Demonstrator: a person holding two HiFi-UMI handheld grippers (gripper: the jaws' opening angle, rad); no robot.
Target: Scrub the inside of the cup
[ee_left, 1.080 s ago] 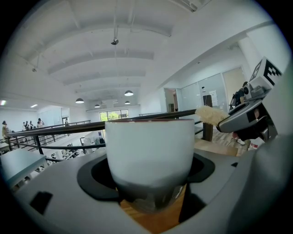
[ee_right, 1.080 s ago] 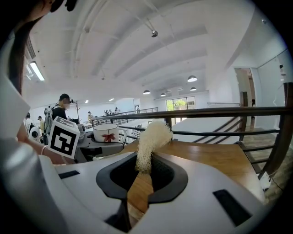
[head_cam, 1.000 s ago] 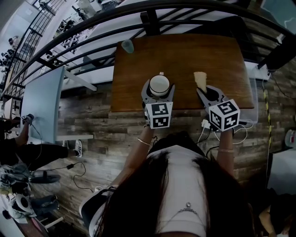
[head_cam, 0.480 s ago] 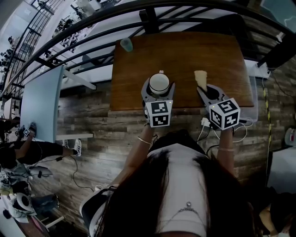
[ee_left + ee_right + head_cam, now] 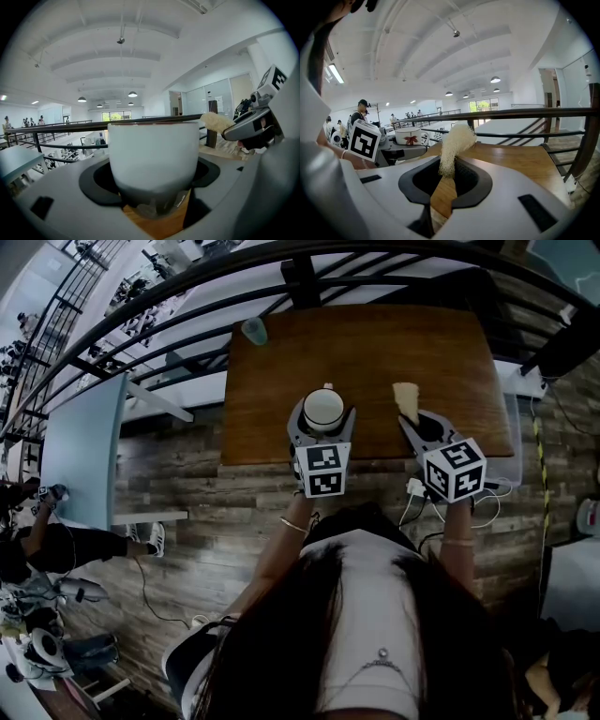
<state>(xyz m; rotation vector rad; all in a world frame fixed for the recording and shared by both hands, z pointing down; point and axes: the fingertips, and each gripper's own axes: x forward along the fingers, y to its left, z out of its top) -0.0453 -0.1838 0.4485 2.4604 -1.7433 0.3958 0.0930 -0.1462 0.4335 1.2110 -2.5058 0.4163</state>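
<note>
— Wooden bench [image 5: 375, 352] beside a dark railing [image 5: 302, 282]. Where's the cup?
— Near the bench's front edge. The cup [image 5: 323, 410] is white, upright and mouth up. The left gripper [image 5: 322, 418] has its jaws spread wide around it, clasping its sides.
— And the right gripper [image 5: 443, 180]?
— Almost closed, pinching the lower end of a pale loofah scrubber [image 5: 454, 136]. That's to the right of the cup, not touching it.

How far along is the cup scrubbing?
Picking up looks done: the left gripper grips the cup and the right gripper grips the scrubber. The scrubber is off to the cup's side, not touching it, so all the scrubbing inside is left.
</note>
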